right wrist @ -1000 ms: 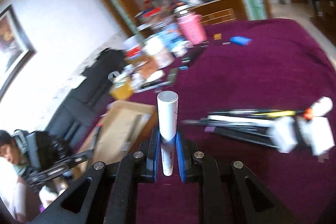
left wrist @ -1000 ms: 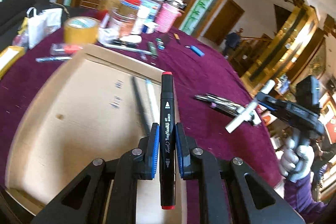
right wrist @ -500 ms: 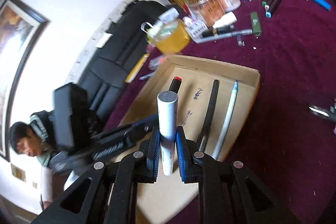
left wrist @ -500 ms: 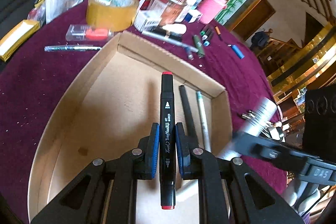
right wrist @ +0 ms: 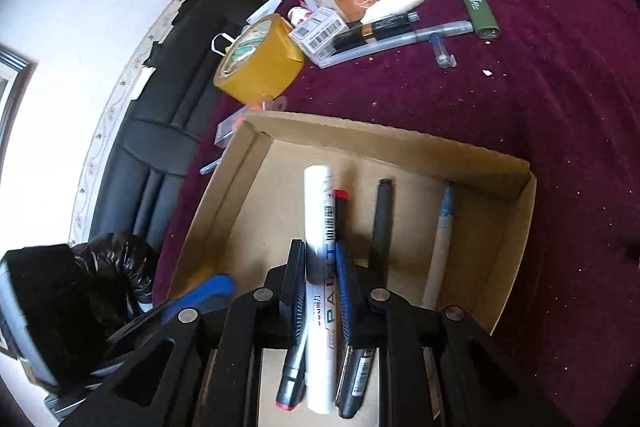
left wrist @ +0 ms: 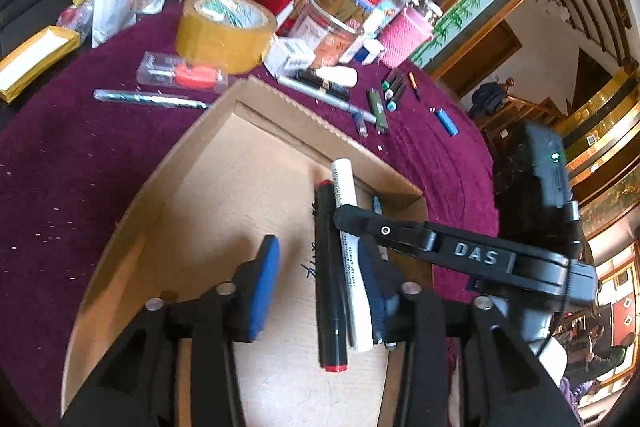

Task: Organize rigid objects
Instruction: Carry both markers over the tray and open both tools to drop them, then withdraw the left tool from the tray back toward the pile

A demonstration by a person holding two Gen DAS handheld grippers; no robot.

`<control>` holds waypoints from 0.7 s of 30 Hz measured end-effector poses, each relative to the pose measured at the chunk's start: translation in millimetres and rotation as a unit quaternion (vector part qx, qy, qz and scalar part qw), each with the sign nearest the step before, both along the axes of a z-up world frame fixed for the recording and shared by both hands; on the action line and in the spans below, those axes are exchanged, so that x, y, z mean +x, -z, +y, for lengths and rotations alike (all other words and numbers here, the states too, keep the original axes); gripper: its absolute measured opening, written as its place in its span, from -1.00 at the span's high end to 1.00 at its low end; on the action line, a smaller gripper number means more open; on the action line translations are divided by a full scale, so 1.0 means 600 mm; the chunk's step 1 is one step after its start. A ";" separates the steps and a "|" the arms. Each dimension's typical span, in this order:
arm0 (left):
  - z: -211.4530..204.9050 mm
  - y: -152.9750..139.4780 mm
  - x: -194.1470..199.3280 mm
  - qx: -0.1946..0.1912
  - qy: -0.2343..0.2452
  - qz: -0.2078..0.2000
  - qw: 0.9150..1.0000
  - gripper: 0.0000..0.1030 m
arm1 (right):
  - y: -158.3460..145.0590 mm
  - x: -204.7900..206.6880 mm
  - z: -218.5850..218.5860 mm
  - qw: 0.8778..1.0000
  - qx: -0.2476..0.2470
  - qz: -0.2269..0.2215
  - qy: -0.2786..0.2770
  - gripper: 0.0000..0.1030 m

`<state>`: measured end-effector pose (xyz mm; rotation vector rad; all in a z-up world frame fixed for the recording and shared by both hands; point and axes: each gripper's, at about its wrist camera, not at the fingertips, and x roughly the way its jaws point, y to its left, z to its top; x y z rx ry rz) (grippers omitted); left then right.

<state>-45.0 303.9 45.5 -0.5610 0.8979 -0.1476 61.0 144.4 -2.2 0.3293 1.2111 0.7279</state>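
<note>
Markers could jam: right gripper [right wrist: 320, 291] jaws clamp the white paint marker [right wrist: 319, 227] over the black marker [left wrist: 329, 267] between the opening left gripper [left wrist: 320, 287] jaws, inside the cardboard box [right wrist: 400, 143]

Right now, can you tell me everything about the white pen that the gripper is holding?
The white paint marker is a long, smooth, plastic-looking tube with a flat round end and grey printed letters along its side. The right gripper pinches it between its blue pads near the middle. It points away from the camera, over the floor of the cardboard tray, right beside the black marker with red ends. Whether it touches the tray floor is unclear.
</note>
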 end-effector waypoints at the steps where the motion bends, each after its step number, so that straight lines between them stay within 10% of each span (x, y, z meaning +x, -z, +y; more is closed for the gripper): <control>1: 0.001 -0.005 -0.003 -0.001 -0.003 -0.005 1.000 0.11 | -0.004 -0.004 -0.002 1.000 0.000 -0.003 0.001 0.60; 7: -0.002 -0.029 -0.037 -0.005 -0.018 -0.030 0.999 -0.20 | -0.044 -0.029 -0.041 0.998 -0.004 -0.053 0.017 0.03; 15: -0.011 -0.037 -0.060 -0.013 -0.034 -0.023 0.999 -0.24 | -0.116 -0.085 -0.155 0.982 -0.031 -0.175 0.066 -0.01; 17: -0.027 -0.045 -0.064 -0.007 -0.027 -0.026 0.999 -0.25 | -0.146 -0.117 -0.195 0.962 -0.062 -0.248 0.095 -0.05; 20: -0.061 -0.063 -0.069 0.007 -0.006 -0.039 0.999 -0.27 | -0.184 -0.169 -0.250 0.912 -0.118 -0.363 0.149 -0.96; 21: -0.079 -0.071 -0.070 0.012 0.006 -0.046 0.999 -0.32 | -0.192 -0.185 -0.273 0.890 -0.132 -0.399 0.178 -0.99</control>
